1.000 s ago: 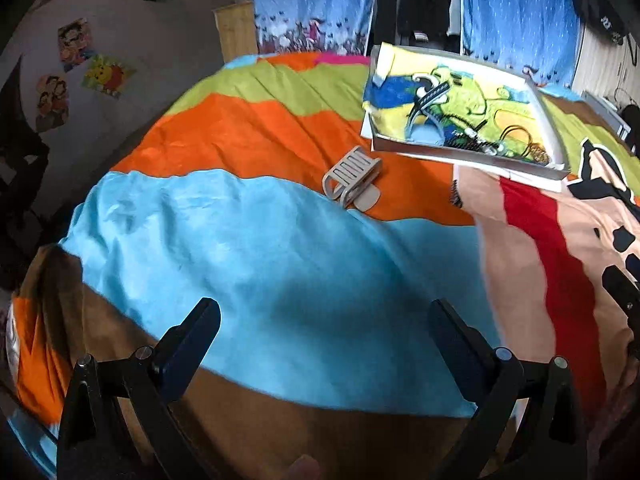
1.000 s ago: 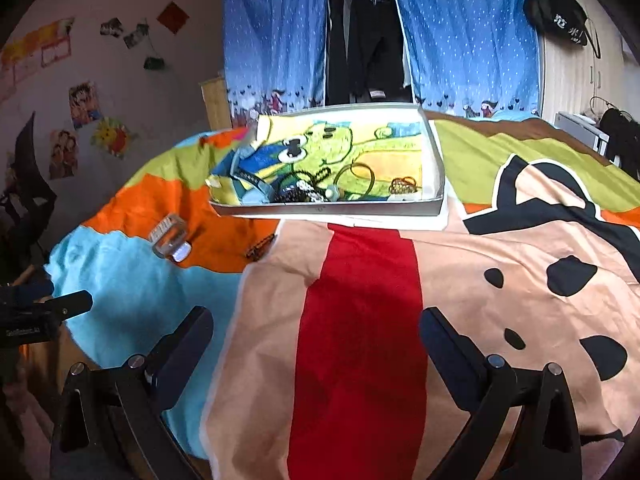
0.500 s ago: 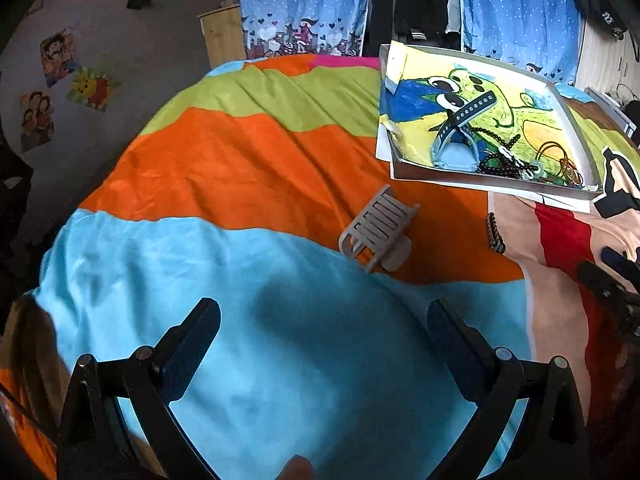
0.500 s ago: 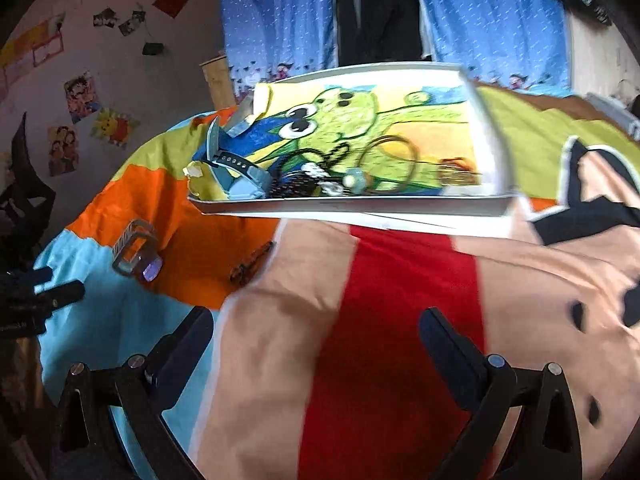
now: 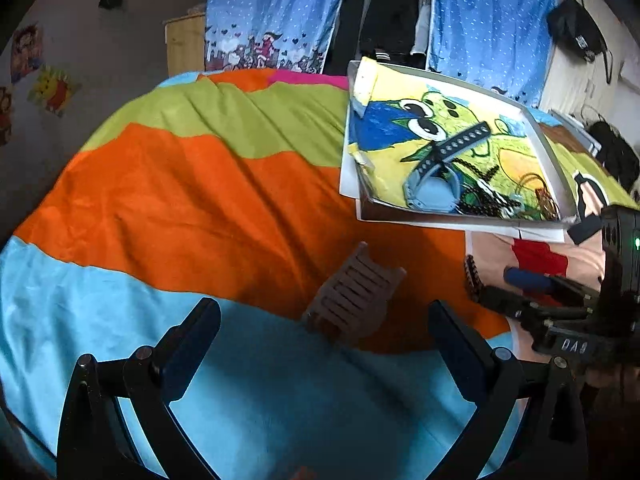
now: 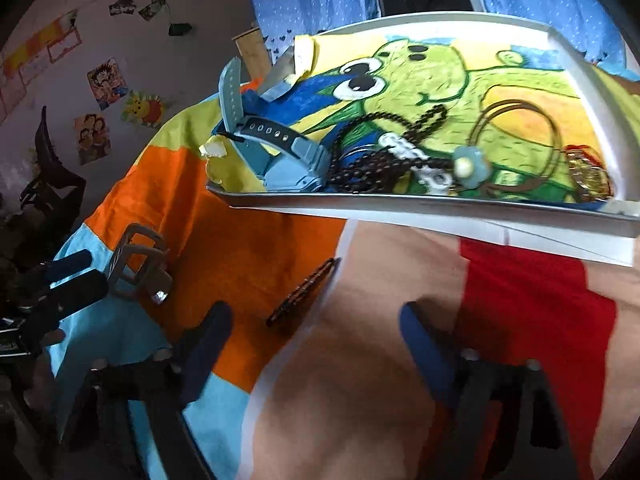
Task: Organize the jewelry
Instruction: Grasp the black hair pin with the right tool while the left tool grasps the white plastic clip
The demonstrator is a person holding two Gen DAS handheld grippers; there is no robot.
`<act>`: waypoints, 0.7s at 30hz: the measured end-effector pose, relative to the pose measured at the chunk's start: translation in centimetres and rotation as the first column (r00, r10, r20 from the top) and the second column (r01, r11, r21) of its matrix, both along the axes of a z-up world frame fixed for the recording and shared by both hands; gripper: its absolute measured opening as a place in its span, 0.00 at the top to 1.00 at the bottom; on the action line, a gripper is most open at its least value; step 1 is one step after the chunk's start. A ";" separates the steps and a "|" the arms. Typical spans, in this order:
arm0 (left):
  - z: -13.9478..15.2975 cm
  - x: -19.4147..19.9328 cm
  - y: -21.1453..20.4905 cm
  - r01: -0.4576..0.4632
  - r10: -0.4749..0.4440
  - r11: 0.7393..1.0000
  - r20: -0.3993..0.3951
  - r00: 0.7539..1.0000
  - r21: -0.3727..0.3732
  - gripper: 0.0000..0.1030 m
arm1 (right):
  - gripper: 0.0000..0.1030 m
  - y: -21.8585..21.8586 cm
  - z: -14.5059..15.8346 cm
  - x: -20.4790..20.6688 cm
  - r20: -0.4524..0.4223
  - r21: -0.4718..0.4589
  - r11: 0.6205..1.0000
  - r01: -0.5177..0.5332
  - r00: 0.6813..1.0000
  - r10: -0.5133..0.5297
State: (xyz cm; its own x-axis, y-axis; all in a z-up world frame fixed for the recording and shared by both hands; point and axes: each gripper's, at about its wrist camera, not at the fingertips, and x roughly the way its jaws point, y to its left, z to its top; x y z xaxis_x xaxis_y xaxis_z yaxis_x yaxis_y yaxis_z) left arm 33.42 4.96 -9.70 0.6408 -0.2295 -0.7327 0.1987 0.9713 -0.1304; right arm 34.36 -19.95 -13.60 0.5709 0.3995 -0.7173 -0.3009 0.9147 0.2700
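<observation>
A grey hair claw clip (image 5: 352,300) lies on the orange and blue bedspread. It sits just ahead of my left gripper (image 5: 324,344), which is open and empty. A dark beaded bracelet (image 6: 302,298) lies at the orange stripe's edge, just in front of my right gripper (image 6: 316,340). Its jaws are closing with nothing between the pads. Behind stands a white tray (image 6: 400,204) lined with a green cartoon picture. It holds a blue watch (image 6: 288,160), a black bead necklace (image 6: 384,160), a blue flower tie (image 6: 470,164) and brown hoops (image 6: 516,140).
The striped bedspread (image 5: 200,200) covers the whole bed. My right gripper (image 5: 532,288) shows at the right of the left wrist view, close to the bracelet (image 5: 472,276). Blue curtains (image 5: 276,12) and a wall with posters (image 6: 104,84) stand behind the bed.
Both grippers have come forward and lower over the bed, the left up to the hair clip, the right up to the bracelet. The right jaws stand narrower than before.
</observation>
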 end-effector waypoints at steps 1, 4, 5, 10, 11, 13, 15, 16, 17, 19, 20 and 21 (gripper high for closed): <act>-0.1 0.2 0.0 -0.003 0.003 1.000 -0.007 1.000 -0.006 0.03 | 0.26 0.2 -0.1 0.2 -0.006 -0.004 1.000 -0.007 1.000 0.007; -0.5 0.7 0.1 0.002 -0.003 1.000 -0.032 0.999 -0.021 0.13 | 0.35 0.9 -0.5 0.5 -0.022 -0.010 0.999 -0.034 0.999 0.034; -0.7 0.7 0.1 0.006 -0.007 1.000 -0.038 0.999 -0.019 0.18 | 0.37 1.1 -0.6 0.5 -0.030 -0.015 0.999 -0.042 0.999 0.042; -0.8 0.6 -0.3 0.035 -0.035 0.999 -0.050 0.998 -0.011 0.41 | 0.52 1.6 -1.1 0.8 -0.046 -0.018 0.999 -0.048 0.998 0.048; -0.8 0.5 -0.3 0.040 -0.041 0.999 -0.051 0.998 -0.012 0.46 | 0.56 1.6 -1.2 0.7 -0.045 -0.020 0.999 -0.046 0.998 0.046; -0.9 0.5 -0.5 0.047 -0.047 0.999 -0.056 0.997 -0.007 0.54 | 0.66 1.5 -1.3 0.7 -0.048 -0.019 0.999 -0.044 0.998 0.043; -1.1 0.5 -0.7 0.052 -0.052 0.999 -0.063 0.997 -0.002 0.66 | 0.74 1.4 -1.5 0.7 -0.053 -0.017 0.999 -0.039 0.998 0.038; -1.2 0.6 -0.8 0.049 -0.048 0.999 -0.069 0.996 0.010 0.68 | 0.83 1.3 -1.6 0.7 -0.054 -0.018 0.999 -0.033 0.998 0.032; -1.4 0.6 -1.0 0.048 -0.047 0.999 -0.072 0.996 0.020 0.69 | 0.87 1.3 -1.7 0.6 -0.053 -0.023 0.999 -0.026 0.998 0.025; -1.6 0.6 -1.1 0.051 -0.049 0.998 -0.075 0.996 0.028 0.71 | 0.88 1.1 -1.8 0.5 -0.044 -0.029 0.999 -0.020 0.999 0.019; -1.6 0.5 -1.2 0.053 -0.050 0.998 -0.079 0.996 0.037 0.72 | 0.88 1.2 -1.7 0.3 -0.037 -0.034 0.999 -0.021 0.999 0.020; -1.6 0.4 -1.4 0.053 -0.049 0.997 -0.075 0.996 0.048 0.72 | 0.88 1.2 -1.6 0.1 -0.031 -0.036 0.999 -0.022 0.999 0.020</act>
